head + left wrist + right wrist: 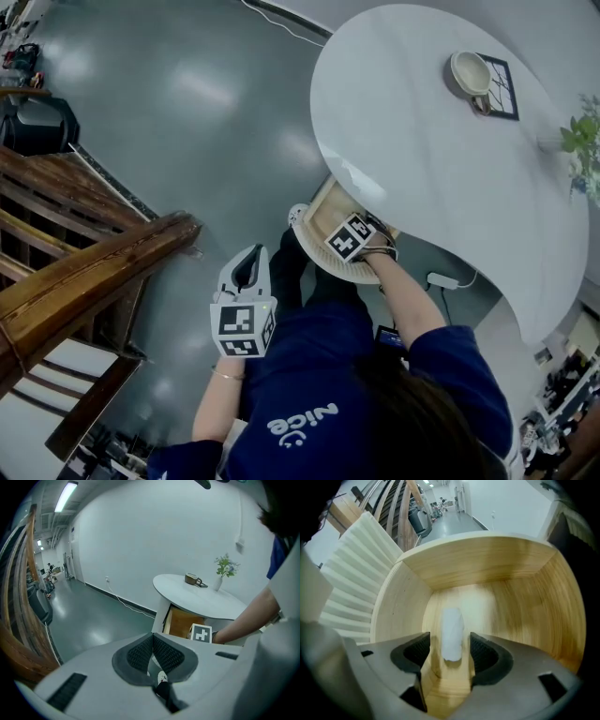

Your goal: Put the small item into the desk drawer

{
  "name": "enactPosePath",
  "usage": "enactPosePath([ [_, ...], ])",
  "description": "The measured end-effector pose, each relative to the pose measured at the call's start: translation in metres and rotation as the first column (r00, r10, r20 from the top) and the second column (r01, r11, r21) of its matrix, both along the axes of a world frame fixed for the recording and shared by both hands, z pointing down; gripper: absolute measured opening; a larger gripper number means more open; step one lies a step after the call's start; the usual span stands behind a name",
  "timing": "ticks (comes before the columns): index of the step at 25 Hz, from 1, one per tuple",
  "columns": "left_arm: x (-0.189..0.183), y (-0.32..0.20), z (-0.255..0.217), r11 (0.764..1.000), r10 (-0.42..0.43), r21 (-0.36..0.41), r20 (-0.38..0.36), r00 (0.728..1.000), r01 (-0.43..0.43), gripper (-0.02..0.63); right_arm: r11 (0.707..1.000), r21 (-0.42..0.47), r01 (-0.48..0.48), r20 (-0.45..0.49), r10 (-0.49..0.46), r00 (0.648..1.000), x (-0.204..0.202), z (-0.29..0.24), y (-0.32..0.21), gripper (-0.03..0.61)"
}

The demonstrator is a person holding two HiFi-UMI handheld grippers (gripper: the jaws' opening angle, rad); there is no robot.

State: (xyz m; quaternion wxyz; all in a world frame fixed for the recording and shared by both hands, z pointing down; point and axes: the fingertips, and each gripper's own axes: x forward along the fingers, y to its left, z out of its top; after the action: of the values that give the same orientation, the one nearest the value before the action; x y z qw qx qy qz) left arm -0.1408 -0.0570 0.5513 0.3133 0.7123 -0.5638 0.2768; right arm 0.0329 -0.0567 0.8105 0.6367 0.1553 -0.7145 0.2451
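The right gripper [450, 646] reaches into the open wooden drawer [525, 602] under the white table [422, 122]. Its fingers stand spread, and the pads are clear of the small white item [452, 630] between them, so the item is free to lie on the drawer floor. The left gripper [152, 641] hangs well apart on the left, its fingers pressed together and empty. It appears idle for this step.

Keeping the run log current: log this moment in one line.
right gripper: open, in drawer | small white item: between jaws, untouched | left gripper: shut, empty, away from desk
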Motion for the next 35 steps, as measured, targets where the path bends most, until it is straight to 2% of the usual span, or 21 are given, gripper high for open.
enactPosePath([
  [3, 0.002, -0.001, 0.001, 1.000, -0.002, 0.005, -0.015, 1.000, 0.002, 0.005, 0.999, 0.038, 0.039, -0.013, -0.039, 0.999, 0.000, -0.009, -0.006, 0.276],
  [8, 0.001, -0.007, 0.001, 1.000, -0.016, 0.019, -0.045, 0.999, 0.017, 0.005, 0.996, 0.083, 0.034, 0.019, -0.036, 0.999, -0.010, -0.031, -0.006, 0.285],
  [13, 0.000, -0.018, -0.002, 0.999, -0.015, 0.039, -0.044, 0.999, 0.016, 0.005, 0.992, 0.113, -0.061, 0.064, 0.055, 0.996, -0.016, -0.057, -0.004, 0.285],
  [17, 0.006, -0.027, -0.006, 0.998, 0.012, 0.057, -0.051, 0.999, -0.009, 0.005, 0.981, 0.123, -0.153, 0.116, 0.139, 0.984, -0.021, -0.081, -0.005, 0.284],
  [24, 0.027, -0.048, -0.012, 0.993, 0.082, 0.088, -0.069, 0.994, -0.076, 0.005, 0.955, 0.148, -0.256, 0.203, 0.224, 0.953, -0.019, -0.131, -0.011, 0.272],
  [29, 0.044, -0.063, -0.019, 0.985, 0.141, 0.118, -0.095, 0.985, -0.129, 0.005, 0.921, 0.182, -0.344, 0.286, 0.285, 0.915, -0.023, -0.172, -0.021, 0.261],
  [35, 0.066, -0.075, -0.028, 0.965, 0.234, 0.148, -0.111, 0.966, -0.217, 0.005, 0.852, 0.190, -0.488, 0.424, 0.377, 0.823, -0.026, -0.226, -0.039, 0.252],
])
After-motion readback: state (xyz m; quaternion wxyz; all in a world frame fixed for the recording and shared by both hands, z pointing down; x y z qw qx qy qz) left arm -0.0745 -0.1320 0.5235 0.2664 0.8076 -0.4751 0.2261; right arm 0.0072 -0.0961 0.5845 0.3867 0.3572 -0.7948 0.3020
